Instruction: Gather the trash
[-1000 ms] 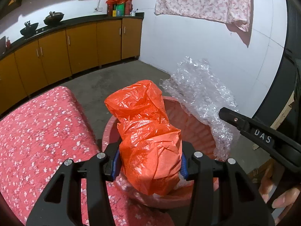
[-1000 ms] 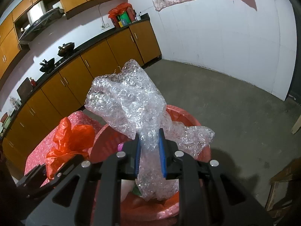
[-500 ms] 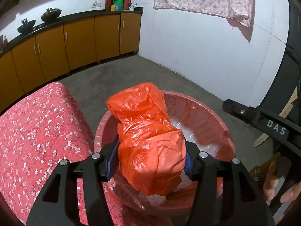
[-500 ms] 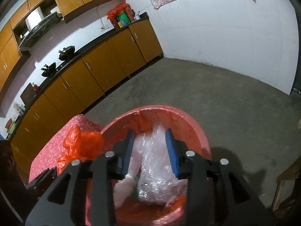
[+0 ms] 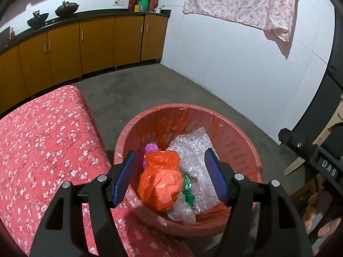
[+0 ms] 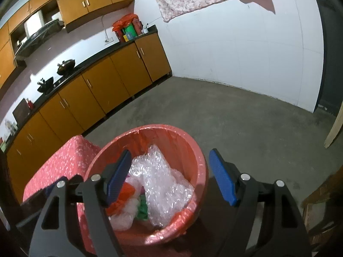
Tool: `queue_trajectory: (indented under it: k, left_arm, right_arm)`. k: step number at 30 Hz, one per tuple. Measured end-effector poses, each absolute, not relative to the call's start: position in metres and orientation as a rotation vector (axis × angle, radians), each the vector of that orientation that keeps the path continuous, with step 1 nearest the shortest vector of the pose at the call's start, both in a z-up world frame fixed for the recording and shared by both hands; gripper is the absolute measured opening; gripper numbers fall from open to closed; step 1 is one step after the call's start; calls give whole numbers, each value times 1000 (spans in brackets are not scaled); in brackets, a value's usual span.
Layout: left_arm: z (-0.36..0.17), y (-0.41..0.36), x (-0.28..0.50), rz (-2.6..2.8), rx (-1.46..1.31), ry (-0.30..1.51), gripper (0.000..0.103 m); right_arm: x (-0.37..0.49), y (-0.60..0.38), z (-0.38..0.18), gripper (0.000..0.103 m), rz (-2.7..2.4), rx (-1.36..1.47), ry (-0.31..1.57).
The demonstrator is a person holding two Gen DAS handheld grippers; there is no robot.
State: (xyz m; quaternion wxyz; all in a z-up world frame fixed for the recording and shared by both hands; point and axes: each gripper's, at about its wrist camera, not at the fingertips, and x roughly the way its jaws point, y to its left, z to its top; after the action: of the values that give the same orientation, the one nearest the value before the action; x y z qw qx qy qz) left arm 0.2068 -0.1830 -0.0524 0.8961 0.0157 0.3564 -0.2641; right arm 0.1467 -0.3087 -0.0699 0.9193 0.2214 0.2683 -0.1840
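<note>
A red bin (image 5: 240, 137) with a red liner stands on the floor beside a table; it also shows in the right wrist view (image 6: 193, 143). Inside lie a crumpled orange plastic bag (image 5: 160, 182), clear bubble wrap (image 5: 193, 154) (image 6: 163, 182), a pink scrap (image 5: 151, 148) and green plastic (image 5: 188, 187). My left gripper (image 5: 170, 178) is open and empty above the bin, over the orange bag. My right gripper (image 6: 171, 176) is open and empty above the bin; its body shows at the right of the left wrist view (image 5: 310, 156).
A table with a red flowered cloth (image 5: 42, 145) touches the bin's left side. Orange cabinets (image 5: 85, 49) with pots line the far wall. A flowered cloth (image 5: 240, 2) hangs on the white wall. Concrete floor (image 6: 246, 124) lies beyond the bin. A wooden chair (image 5: 308, 184) stands at right.
The right gripper opened and dropped the bubble wrap into the bin. Then the left gripper opened and the orange bag fell into the bin. Both grippers rose a little.
</note>
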Motion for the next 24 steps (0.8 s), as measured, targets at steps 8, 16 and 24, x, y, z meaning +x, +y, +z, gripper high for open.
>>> queue_trajectory:
  k: [8,16,24]
  left_arm:
    - [-22,-133,174,-445,27,635,91]
    - [2,-75,120,-315,41,539,101]
    - [14,-35,64,-226,52,466,101]
  right_arm:
    - [128,-282,-41,99,-328,345,482]
    - [100,-216,-17,99,-309,156,455]
    - [57,-159,0,99,-224,66,421]
